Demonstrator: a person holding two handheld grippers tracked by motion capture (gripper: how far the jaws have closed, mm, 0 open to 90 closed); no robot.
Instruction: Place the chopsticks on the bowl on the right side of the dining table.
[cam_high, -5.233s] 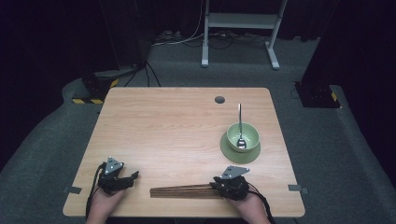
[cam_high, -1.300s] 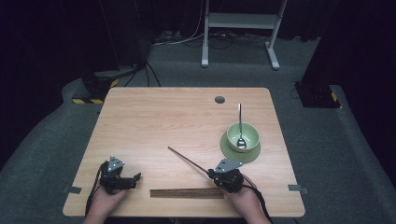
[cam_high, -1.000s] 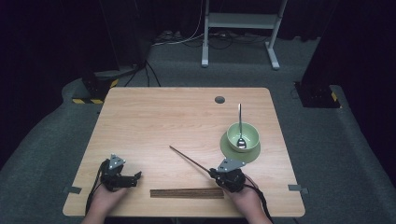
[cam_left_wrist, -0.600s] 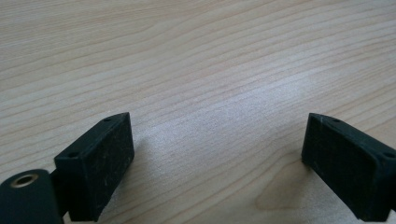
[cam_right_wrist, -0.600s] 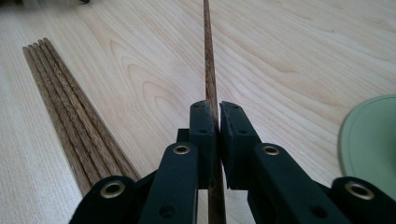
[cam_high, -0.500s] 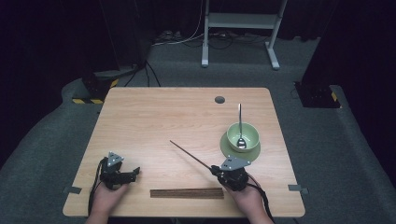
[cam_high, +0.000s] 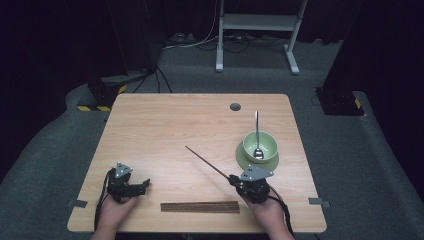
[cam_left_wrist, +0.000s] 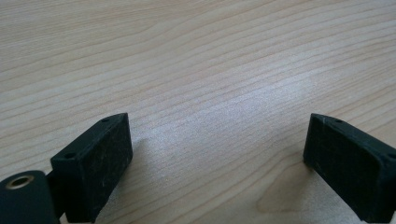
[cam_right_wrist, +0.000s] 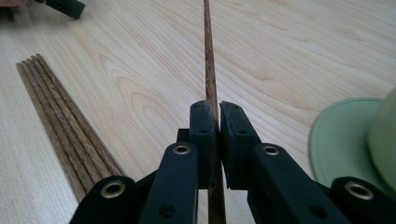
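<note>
The right tongs (cam_high: 234, 180) now clamp one chopstick (cam_high: 206, 162), lifted out of the bundle of chopsticks (cam_high: 200, 207) at the tabletop's (cam_high: 165, 125) near edge and swung toward the green bowl (cam_high: 260, 146), probably its destination. The left tongs (cam_high: 145, 184) rest wide open, empty. The chopstick's far tip runs out of the right gripper view.

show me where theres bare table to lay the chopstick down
Free: the wide far-left stretch of the table, from the left claw up to the grommet hole. Crowded: near right, between bowl, right claw and chopstick bundle.
</note>
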